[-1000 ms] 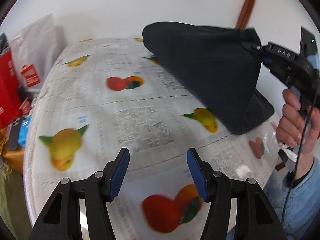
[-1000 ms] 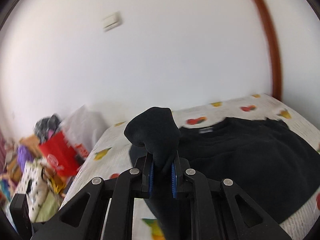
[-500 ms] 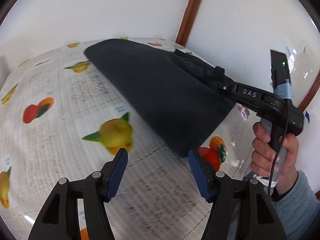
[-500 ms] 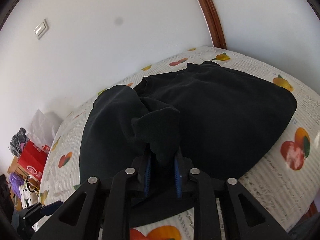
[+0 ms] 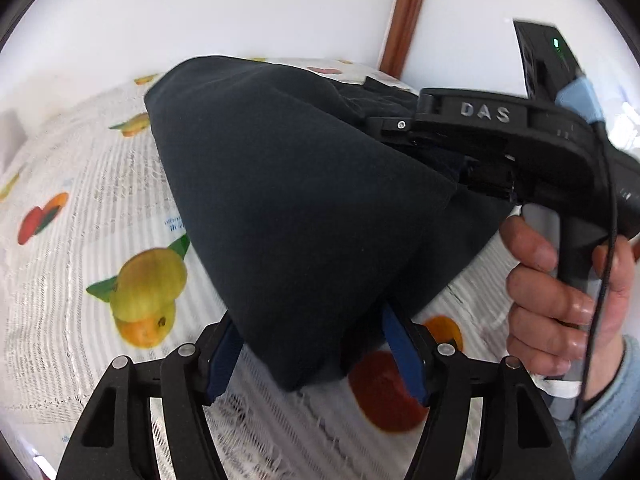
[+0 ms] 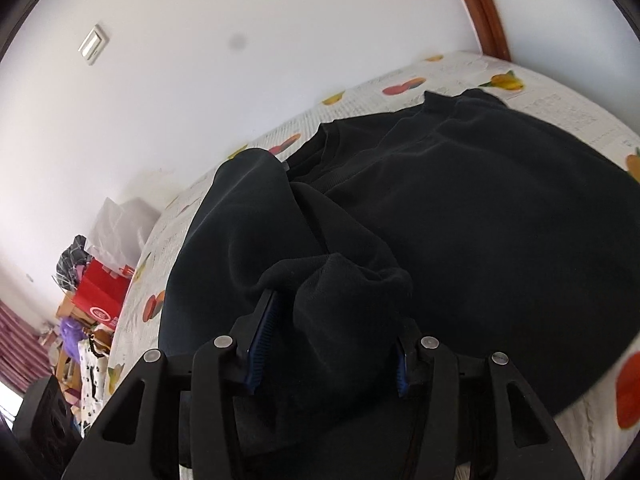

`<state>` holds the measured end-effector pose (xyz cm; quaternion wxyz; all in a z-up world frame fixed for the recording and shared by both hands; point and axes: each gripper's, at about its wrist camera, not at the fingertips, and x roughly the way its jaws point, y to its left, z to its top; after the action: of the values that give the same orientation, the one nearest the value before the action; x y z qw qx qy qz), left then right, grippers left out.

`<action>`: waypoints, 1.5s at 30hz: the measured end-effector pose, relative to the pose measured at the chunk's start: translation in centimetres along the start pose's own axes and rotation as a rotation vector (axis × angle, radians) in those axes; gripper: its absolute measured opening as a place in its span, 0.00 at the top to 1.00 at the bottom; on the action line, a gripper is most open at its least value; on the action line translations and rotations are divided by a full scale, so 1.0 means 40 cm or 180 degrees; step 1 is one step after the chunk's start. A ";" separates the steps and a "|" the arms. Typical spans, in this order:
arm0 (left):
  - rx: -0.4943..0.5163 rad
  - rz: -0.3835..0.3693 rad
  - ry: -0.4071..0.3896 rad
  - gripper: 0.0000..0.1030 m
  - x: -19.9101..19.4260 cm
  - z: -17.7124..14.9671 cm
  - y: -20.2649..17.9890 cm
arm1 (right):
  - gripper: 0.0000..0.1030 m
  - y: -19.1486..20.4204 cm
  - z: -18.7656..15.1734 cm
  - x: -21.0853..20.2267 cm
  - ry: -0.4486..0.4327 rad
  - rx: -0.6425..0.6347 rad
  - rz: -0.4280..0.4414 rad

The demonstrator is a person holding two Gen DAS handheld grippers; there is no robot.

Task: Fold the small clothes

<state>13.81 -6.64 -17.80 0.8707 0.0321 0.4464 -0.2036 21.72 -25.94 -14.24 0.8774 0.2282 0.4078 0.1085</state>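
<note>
On the left, the left gripper point(image 5: 316, 354) is seen with its blue pads spread wide, and the low corner of the dark navy knit sweatshirt point(image 5: 304, 200) hangs down between them — no pad contact can be confirmed, so nothing is held there. The garment is draped across the fruit-printed, newsprint-patterned tablecloth point(image 5: 100, 208), one side lifted into a tent.

Further right, the right gripper point(image 6: 326, 344) is found with its fingers parted around a bunched sleeve or fold; the cloth sits between the pads, apparently loose. In the left wrist view, "DAS" is read in raised letters on that gripper's black body, gripped by the person's right hand point(image 5: 560, 292).

Risk is judged here: with both sets of fingers apart, the lifted fold could slump and collapse off-line. If only the dangling tip is pinched, one layer may be caught and the fold dragged crooked.

On the far left floor, a red carton with a round white logo point(image 6: 100, 300) is noted — its writing cannot be read.
</note>
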 end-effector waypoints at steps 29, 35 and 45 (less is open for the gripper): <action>0.0010 0.0317 -0.0134 0.81 0.020 0.053 -0.111 | 0.82 -0.201 -0.015 -0.124 -0.0354 -0.0151 -0.0622; -0.0199 0.0284 -0.0181 0.83 -0.022 0.035 -0.001 | 0.83 -0.139 -0.008 -0.079 -0.0309 -0.0158 -0.0553; -0.0516 0.0411 -0.0171 0.84 -0.117 -0.029 0.277 | 0.82 0.090 -0.035 0.061 -0.0093 -0.0540 -0.0162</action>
<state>14.73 5.29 -16.20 0.8934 -0.0153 0.4350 -0.1111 22.22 -21.46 -14.89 0.9019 0.1443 0.3899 0.1169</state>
